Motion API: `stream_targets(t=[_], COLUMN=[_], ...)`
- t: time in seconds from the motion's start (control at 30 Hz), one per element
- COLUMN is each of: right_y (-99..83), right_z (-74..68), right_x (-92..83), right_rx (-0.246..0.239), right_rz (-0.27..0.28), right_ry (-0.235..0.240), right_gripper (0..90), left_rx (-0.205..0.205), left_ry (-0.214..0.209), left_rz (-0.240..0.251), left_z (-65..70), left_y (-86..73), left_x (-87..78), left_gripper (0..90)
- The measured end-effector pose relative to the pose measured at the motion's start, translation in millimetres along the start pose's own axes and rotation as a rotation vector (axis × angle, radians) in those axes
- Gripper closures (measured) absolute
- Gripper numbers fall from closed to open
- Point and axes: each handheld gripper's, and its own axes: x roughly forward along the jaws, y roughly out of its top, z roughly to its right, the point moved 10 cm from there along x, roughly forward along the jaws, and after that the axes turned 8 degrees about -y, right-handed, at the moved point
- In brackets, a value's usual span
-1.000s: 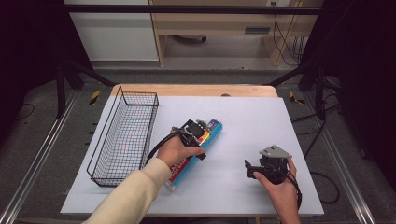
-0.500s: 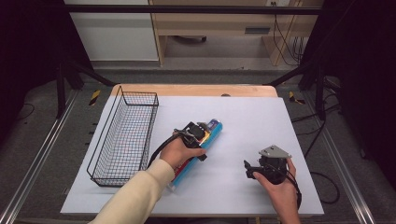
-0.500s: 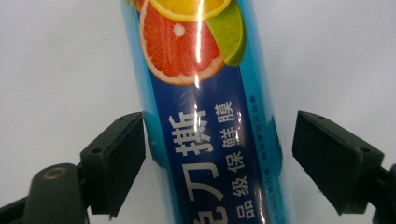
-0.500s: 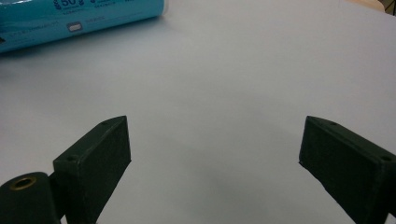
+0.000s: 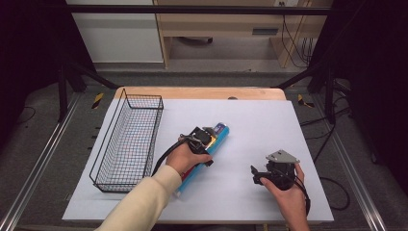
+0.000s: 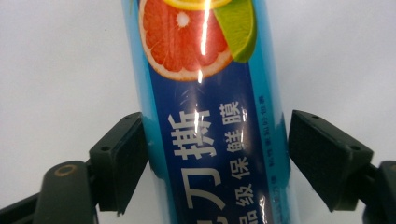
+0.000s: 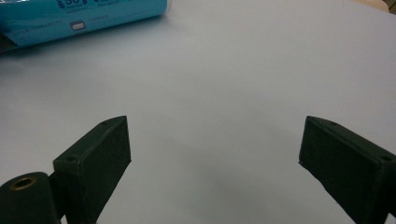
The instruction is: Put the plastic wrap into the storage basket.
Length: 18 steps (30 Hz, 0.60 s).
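A long blue roll box (image 5: 220, 132) printed with a grapefruit slice and Chinese characters lies flat on the white table sheet (image 5: 260, 120), angled toward the far right. My left gripper (image 5: 204, 140) points down over its middle. In the left gripper view the box (image 6: 210, 93) runs between the jaws of the left gripper (image 6: 215, 154); the left pad (image 6: 123, 158) touches its edge and the right pad (image 6: 322, 154) stands a sliver off. My right gripper (image 5: 254, 174) rests low at the near right, open wide over bare sheet (image 7: 215, 154). The box's end (image 7: 84, 16) lies off to that view's upper left.
A black wire basket (image 5: 143, 96) stands along the left side of the sheet, with nothing visible inside. The wooden table edge (image 5: 202, 92) runs along the far side. A cable (image 5: 166, 156) trails from the left gripper over the sleeve.
The left hand and its gripper have shifted slightly along the box toward the near side. The right gripper has stayed where it was.
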Motion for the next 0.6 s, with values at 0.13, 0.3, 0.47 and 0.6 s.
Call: stream_targets(t=[0.13,0.3,0.47,0.6], right_y=[-0.2,0.0,-0.4,-0.5], right_z=[-0.9,-2.0,-2.7,-2.9], right_x=[-0.3,0.1,0.3,0.2], right_rx=[0.002,0.0,-0.005,-0.004], right_rz=[-0.004,-0.002,-0.005,-0.007], right_ry=[0.001,0.006,0.009,0.009], right_gripper=[9.4,9.4,9.6,9.6], left_rx=[-0.003,-0.008,-0.007,-0.008], left_ry=[0.009,0.011,0.014,0.017], left_rz=[-0.003,0.002,0.002,0.006], left_z=[-1.1,-2.2,-1.9,-2.1], left_y=[-1.3,-1.7,-1.5,-1.2], left_x=[2.4,3.9,3.9,4.7], left_gripper=[24.4,27.0,27.2,27.2])
